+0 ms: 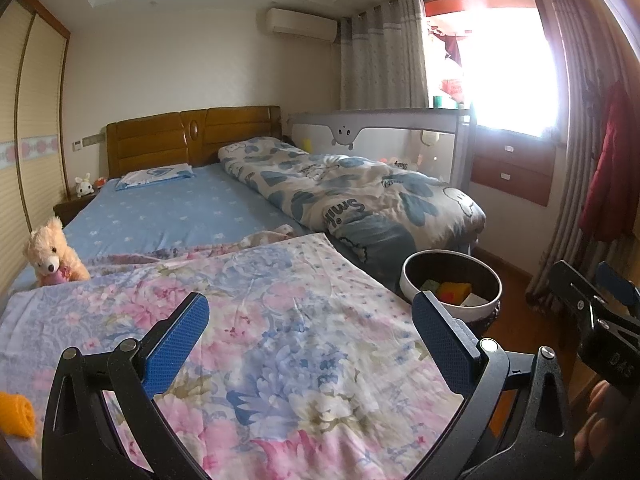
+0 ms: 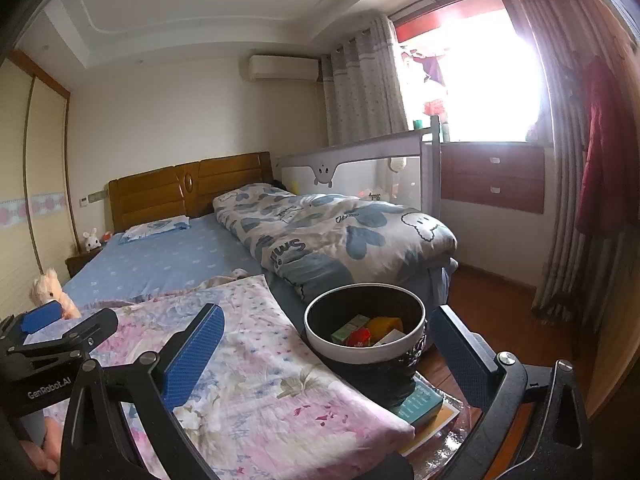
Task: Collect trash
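Observation:
A round trash bin point(image 2: 362, 350) with a white rim and dark sides stands on the wooden floor at the foot of the bed; it also shows in the left wrist view point(image 1: 452, 302). Inside lie a green carton point(image 2: 350, 326), a red wrapper point(image 2: 359, 338) and a yellow-orange piece point(image 2: 385, 325). My left gripper point(image 1: 310, 332) is open and empty above the floral blanket point(image 1: 256, 340). My right gripper point(image 2: 324, 356) is open and empty, with the bin between its fingers in view. An orange object point(image 1: 16, 414) lies at the blanket's left edge.
The bed point(image 1: 172, 208) carries a rolled blue-heart quilt point(image 1: 352, 188) and a teddy bear point(image 1: 50, 254). A teal box and papers point(image 2: 420, 402) lie on the floor by the bin. A bed rail point(image 2: 360, 168), red drawers point(image 2: 494, 178) and curtains point(image 2: 576, 240) stand to the right.

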`<state>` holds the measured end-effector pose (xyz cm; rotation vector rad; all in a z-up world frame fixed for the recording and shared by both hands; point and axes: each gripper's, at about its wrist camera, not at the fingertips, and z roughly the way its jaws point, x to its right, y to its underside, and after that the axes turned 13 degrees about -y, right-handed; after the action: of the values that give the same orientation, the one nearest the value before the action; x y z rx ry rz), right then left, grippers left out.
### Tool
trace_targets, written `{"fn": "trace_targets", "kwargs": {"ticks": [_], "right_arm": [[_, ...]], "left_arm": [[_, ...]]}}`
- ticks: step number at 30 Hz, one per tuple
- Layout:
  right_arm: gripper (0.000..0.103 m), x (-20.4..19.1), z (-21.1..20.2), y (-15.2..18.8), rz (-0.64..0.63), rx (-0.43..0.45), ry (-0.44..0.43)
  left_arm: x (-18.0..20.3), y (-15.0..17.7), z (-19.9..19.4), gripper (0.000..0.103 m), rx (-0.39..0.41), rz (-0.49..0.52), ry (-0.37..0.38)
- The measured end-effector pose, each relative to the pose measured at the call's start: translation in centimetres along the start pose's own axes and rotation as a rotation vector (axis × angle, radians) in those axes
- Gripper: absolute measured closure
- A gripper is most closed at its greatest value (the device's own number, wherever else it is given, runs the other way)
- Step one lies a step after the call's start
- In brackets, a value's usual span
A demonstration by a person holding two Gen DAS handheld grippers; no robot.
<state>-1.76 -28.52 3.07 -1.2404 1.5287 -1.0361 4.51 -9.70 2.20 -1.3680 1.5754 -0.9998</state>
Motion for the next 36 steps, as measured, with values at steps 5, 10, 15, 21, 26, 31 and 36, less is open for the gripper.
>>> {"fn": "trace_targets", "kwargs": {"ticks": [5, 10, 15, 21, 26, 31, 36], "right_arm": [[0.0, -0.06, 0.02, -0.07, 0.004, 0.002, -0.004], [0.0, -0.09, 0.06, -0.11, 0.003, 0.003, -0.005], [0.0, -0.07, 0.05, -0.08, 0.002, 0.003, -0.008], [0.0, -0.1, 0.13, -0.08, 0.003, 0.002, -0.01], [0.0, -0.1, 0.02, -0.08, 0.003, 0.003, -0.011], [0.0, -0.11, 0.03, -0.09, 0.002, 0.004, -0.011], [0.0, -0.15, 0.06, -0.09, 0.002, 0.004, -0.011]], "left_arm": [[0.01, 0.02, -0.05, 0.0, 0.003, -0.002, 0.004], [0.13, 0.09, -0.07, 0.0, 0.005, 0.002, 0.002], [0.14, 0.14, -0.07, 0.0, 0.004, 0.002, 0.004], [0.33, 0.32, -0.13, 0.0, 0.004, 0.004, 0.001], [0.24, 0.28, -0.08, 0.0, 0.003, 0.004, 0.002], [0.28, 0.28, -0.1, 0.0, 0.004, 0.003, 0.002], [0.35, 0.31, -0.14, 0.0, 0.003, 0.004, 0.002]]}}
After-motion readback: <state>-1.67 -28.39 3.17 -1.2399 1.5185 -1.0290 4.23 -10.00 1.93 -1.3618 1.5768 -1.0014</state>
